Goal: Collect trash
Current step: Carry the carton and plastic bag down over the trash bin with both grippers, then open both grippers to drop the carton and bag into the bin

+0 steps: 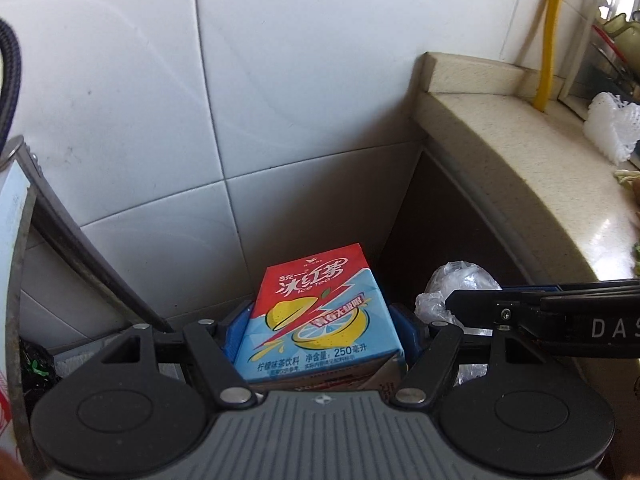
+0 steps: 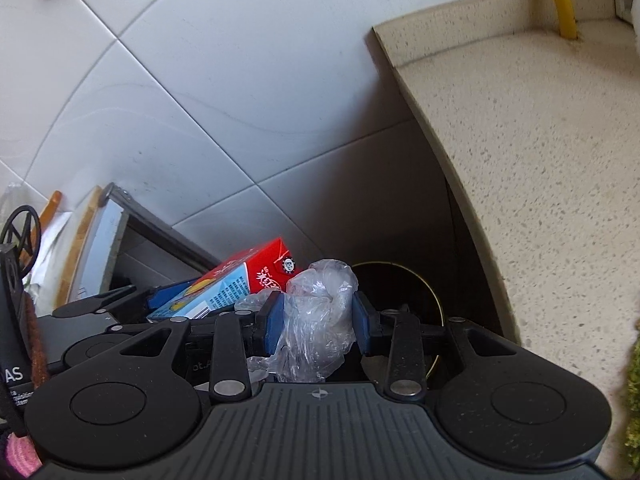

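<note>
My left gripper (image 1: 320, 330) is shut on a red and blue iced tea carton (image 1: 320, 316), whose sides its blue pads press; the carton tilts up toward the tiled wall. In the right wrist view that carton (image 2: 240, 276) shows at the left, held beside my right gripper (image 2: 318, 320). The right gripper is shut on a crumpled clear plastic wrap (image 2: 316, 316), which bulges above and below the blue pads. That wrap (image 1: 452, 292) also shows in the left wrist view, right of the carton. Below it lies the dark round opening of a bin (image 2: 404, 292) with a thin brass-coloured rim.
A speckled beige countertop (image 1: 520, 168) juts out on the right, with a yellow hose (image 1: 550, 40) and white foam netting (image 1: 612, 128) on it. White wall tiles (image 1: 200, 120) stand behind. A metal-framed board (image 2: 100, 240) leans at the left.
</note>
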`<state>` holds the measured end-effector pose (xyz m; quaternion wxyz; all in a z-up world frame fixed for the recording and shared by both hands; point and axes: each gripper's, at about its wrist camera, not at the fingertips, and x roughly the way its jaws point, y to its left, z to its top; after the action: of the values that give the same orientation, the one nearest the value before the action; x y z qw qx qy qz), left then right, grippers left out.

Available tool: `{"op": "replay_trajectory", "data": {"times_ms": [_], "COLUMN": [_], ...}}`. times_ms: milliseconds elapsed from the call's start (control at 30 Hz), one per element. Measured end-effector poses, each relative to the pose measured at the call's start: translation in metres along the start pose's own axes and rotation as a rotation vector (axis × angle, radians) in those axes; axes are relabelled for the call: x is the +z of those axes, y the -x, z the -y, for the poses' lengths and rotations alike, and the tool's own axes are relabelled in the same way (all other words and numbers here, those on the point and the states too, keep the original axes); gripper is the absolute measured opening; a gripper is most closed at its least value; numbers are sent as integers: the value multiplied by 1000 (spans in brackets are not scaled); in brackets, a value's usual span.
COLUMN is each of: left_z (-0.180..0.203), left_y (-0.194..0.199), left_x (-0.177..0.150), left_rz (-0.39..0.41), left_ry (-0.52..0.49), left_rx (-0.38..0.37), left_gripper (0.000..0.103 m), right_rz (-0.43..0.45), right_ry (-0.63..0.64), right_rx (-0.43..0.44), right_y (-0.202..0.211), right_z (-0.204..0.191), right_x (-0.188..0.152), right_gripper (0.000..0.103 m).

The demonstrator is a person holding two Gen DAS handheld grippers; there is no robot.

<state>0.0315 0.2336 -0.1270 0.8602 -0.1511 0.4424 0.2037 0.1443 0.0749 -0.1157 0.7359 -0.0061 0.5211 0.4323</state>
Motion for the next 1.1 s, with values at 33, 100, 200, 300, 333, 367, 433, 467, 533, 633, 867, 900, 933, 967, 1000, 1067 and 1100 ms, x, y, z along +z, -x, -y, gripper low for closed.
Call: {"op": "replay_trajectory", "data": {"times_ms": [33,100,200,300,333,367,433,467,533,633,867,900,933,967,1000,1067,1100], "left_z": [-2,-5,-9,-13,-13,-14,-16,-16,-15,-15,-20,-20,-21,-22,-23,-23,-24], "left_y": [-3,-8,-15,-21,-23,-25,-31,-33,-38,-44,-48,-48,-47,-47,-46,-45,-45], "left_x": [0,0,0,1,1,1,1,0,0,0,-1,-1,-1,-2,-2,-1,-1], "left_rz": [-6,-16,-33,-53,-60,-70,-92,-99,-112,-120,-137,-136,-133,-131,-130,-127,-124], "left_ry": [4,10,15,23,26,29,35,37,43,41,78,82,86,92,98,103,102], "left_rx": [0,-1,2,6,8,10,4,-5,-16,9,8,9,13,16,18,22,26], "left_gripper": [68,68,68,68,68,68,68,69,71,72,72,72,72,72,72,72,72], "right_rz": [-5,-14,-28,-45,-50,-55,-65,-69,-77,-95,-124,-127,-126,-125,-127,-132,-133], "right_ry": [-3,-9,-23,-41,-47,-54,-65,-67,-72,-85,-107,-107,-109,-109,-109,-105,-101], "right_rx": [-5,-11,-24,-39,-43,-47,-55,-60,-70,-74,-79,-81,-85,-86,-85,-93,-94], "right_y": [-4,-10,-21,-33,-36,-40,-47,-50,-57,-68,-86,-88,-90,-92,-91,-94,-96], "right_z": [0,-1,0,2,2,4,6,7,7,8,9,9,9,9,11,9,9], "right_x": [1,1,3,4,5,5,6,7,8,9,12,12,13,14,14,15,15], "right_gripper": [44,44,44,44,44,44,44,44,46,50,54,55,56,57,59,64,64]}}
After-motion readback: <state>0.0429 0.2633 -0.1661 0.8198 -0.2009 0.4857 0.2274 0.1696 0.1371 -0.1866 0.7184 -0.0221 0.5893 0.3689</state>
